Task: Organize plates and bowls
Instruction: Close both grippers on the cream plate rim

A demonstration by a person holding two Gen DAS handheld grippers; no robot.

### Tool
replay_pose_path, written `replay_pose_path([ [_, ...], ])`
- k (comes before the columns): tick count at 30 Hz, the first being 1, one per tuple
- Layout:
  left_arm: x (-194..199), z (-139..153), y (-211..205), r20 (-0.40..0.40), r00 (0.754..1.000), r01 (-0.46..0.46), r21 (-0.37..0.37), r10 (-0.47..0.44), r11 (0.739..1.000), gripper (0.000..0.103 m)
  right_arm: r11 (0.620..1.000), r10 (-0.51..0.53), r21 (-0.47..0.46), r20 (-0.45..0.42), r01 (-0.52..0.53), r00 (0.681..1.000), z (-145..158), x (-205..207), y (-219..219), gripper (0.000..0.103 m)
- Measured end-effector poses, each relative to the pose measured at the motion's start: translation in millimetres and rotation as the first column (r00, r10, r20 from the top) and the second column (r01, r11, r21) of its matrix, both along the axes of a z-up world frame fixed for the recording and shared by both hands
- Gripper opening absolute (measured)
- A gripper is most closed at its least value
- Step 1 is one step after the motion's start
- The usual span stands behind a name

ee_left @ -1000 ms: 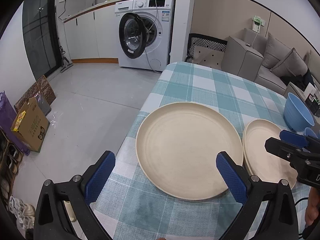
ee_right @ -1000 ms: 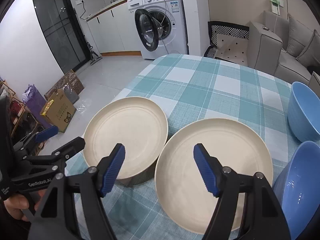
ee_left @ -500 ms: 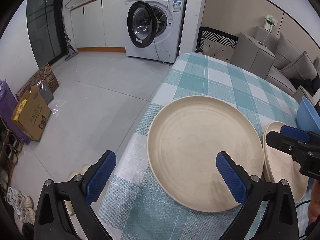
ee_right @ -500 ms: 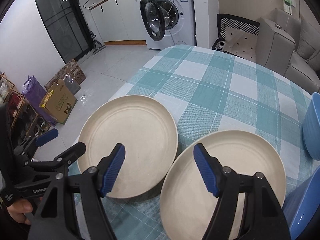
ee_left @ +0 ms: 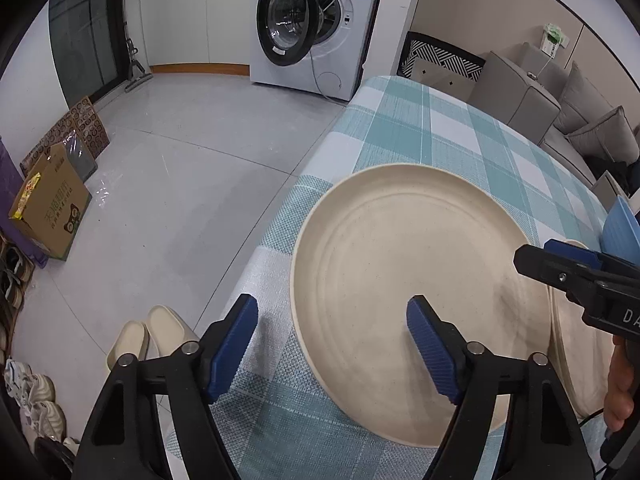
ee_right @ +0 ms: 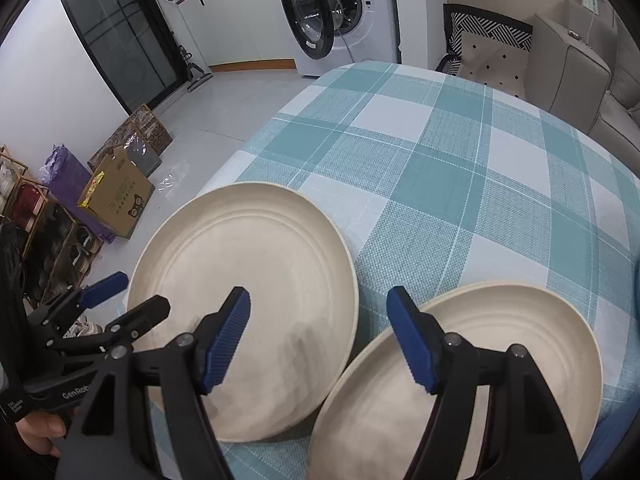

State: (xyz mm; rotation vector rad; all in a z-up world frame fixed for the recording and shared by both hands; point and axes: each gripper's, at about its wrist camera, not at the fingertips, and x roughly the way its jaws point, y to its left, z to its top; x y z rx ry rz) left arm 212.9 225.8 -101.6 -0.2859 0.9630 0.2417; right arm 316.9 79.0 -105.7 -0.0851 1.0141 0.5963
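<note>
Two cream plates lie on the checked tablecloth [ee_right: 460, 168]. The left plate [ee_left: 416, 288] [ee_right: 256, 300] sits at the table's left edge. The right plate [ee_right: 480, 368] lies beside it, its rim showing in the left wrist view [ee_left: 568, 344]. My left gripper [ee_left: 332, 348] is open, its jaws straddling the left plate's near-left rim; it also shows in the right wrist view [ee_right: 120, 300]. My right gripper [ee_right: 320, 336] is open over the gap between the plates; it also shows in the left wrist view [ee_left: 576, 276]. A blue bowl [ee_left: 620, 232] peeks in at right.
The table's left edge drops to a tiled floor [ee_left: 160, 184]. Slippers [ee_left: 148, 336] lie just below it. A washing machine [ee_left: 316, 20] with its door open stands at the back. A cardboard box [ee_left: 48, 212] and a sofa [ee_left: 592, 128] flank the room.
Both grippers have shifted left and moved lower and closer to the plates. The blue bowls have slid out of the right wrist view. Both stay open.
</note>
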Motion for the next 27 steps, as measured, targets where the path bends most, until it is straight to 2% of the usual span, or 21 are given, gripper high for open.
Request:
replay_pose_path([
  [8,4.1,-9.8,1.0,-0.027,1.000,0.002,-0.020,-0.003,1.000,0.061,0.999,0.025,-0.024,-0.005,-0.025,1.000,-9.6,7.7,10.8,0.068],
  [12,4.1,-9.7,0.8,-0.031,1.000,0.001,-0.011,-0.001,1.000,0.056,0.999,0.041,-0.031,-0.025,-0.042,0.999,-14.9,9.9,16.8,0.060],
  [15,2.6,-9.4,3.1,-0.031,1.000,-0.006,-0.015,0.006,1.000,0.052,0.998,0.055,-0.036,-0.034,-0.056,0.998,-17.4,8.8,20.3,0.058],
  [19,1.0,-9.5,5.5,-0.030,1.000,-0.009,-0.018,0.009,1.000,0.050,0.998,0.056,-0.033,-0.038,-0.058,0.998,-18.2,8.1,20.0,0.058],
  [22,-2.1,-9.2,6.9,-0.029,0.999,-0.014,-0.021,0.014,1.000,0.050,0.997,0.069,-0.028,-0.044,-0.071,0.997,-17.3,6.2,21.0,0.051],
  [27,-6.8,-9.0,8.1,-0.034,0.999,-0.018,-0.015,0.018,1.000,0.049,0.995,0.098,-0.030,-0.052,-0.100,0.994,-18.2,-2.9,26.6,0.050],
])
